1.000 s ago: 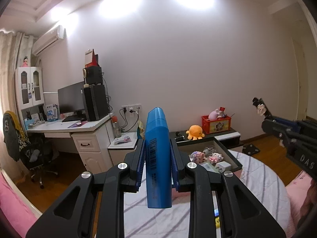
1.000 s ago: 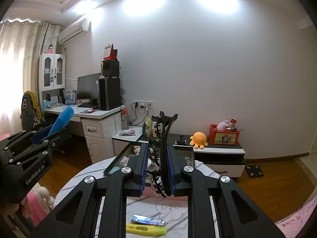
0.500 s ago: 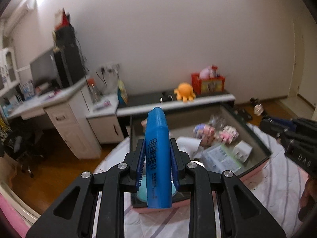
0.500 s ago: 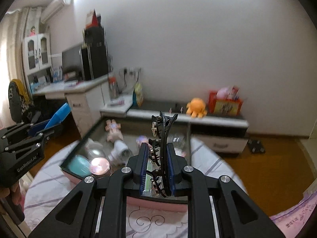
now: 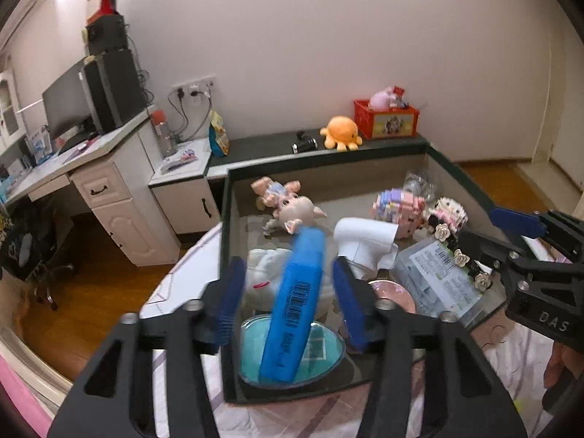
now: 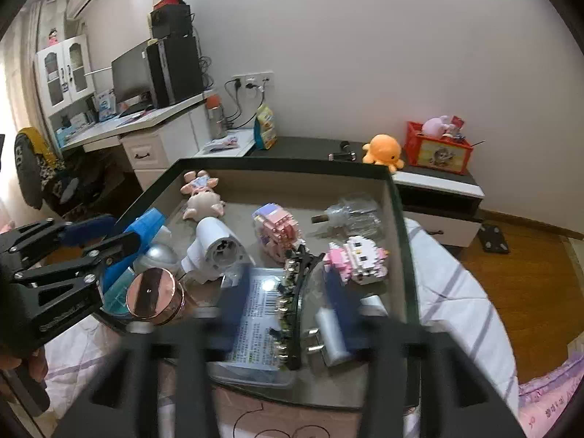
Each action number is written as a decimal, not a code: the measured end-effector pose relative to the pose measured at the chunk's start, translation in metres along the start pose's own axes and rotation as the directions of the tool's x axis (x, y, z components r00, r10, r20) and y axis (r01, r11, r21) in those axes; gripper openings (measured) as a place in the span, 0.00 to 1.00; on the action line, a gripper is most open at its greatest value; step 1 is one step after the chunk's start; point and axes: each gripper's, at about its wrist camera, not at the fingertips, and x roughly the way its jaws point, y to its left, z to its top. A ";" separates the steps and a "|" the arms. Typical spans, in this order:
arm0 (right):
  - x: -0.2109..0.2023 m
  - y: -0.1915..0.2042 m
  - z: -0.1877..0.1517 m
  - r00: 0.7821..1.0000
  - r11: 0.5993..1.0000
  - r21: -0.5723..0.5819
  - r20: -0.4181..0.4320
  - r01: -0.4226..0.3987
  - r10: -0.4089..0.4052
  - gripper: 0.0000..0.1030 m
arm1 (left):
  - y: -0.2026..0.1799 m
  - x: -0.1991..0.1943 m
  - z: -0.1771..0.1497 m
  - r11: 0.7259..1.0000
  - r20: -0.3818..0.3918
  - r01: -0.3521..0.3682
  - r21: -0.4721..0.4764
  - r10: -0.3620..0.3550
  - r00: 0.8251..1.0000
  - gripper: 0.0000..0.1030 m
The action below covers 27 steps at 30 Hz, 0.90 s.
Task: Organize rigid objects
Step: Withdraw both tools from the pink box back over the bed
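The left gripper (image 5: 286, 301) tilts down over the near left corner of the box (image 5: 225, 219), which sits on a striped bed (image 6: 456, 292). Its fingers (image 5: 228, 297) are spreading, and the blue marker (image 5: 294, 306) stands between them with a gap on each side, its lower end over a teal disc (image 5: 325, 350) in the box. In the right wrist view this gripper (image 6: 109, 244) enters from the left edge, the marker (image 6: 144, 224) poking out past its tips; a bit of the person's hand (image 6: 34, 365) shows beneath it.

The right gripper (image 6: 288, 306) also angles down, over the near edge of the box. Its fingers (image 6: 341, 310) are spreading too, blurred, and the black hair clip (image 6: 292, 306) stands free between them, above a clear labelled case (image 6: 255, 314). From the left wrist view this gripper (image 5: 489, 241) reaches in from the right edge, the clip (image 5: 461, 255) just off its tips.

Farther in the box lie a pig doll (image 6: 202, 202), a white cylinder (image 6: 215, 244), a pink jar (image 6: 155, 295), a block figure (image 6: 277, 228) and a pink-and-white block cat (image 6: 359, 257).
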 end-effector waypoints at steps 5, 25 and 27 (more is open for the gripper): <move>-0.043 0.003 0.002 0.997 1.000 0.021 0.072 -0.004 0.003 0.65 | 0.008 -0.045 -0.005 1.000 0.074 -0.016 -0.020 0.017 0.997 0.77; -0.267 0.076 -0.078 0.889 0.989 0.048 0.436 0.137 -0.144 1.00 | -0.020 -0.296 -0.104 0.986 0.459 -0.132 -0.102 0.164 0.873 1.00; -0.275 0.079 -0.084 0.887 0.989 0.052 0.439 0.135 -0.144 1.00 | -0.026 -0.310 -0.112 0.975 0.473 -0.190 -0.111 0.220 0.853 1.00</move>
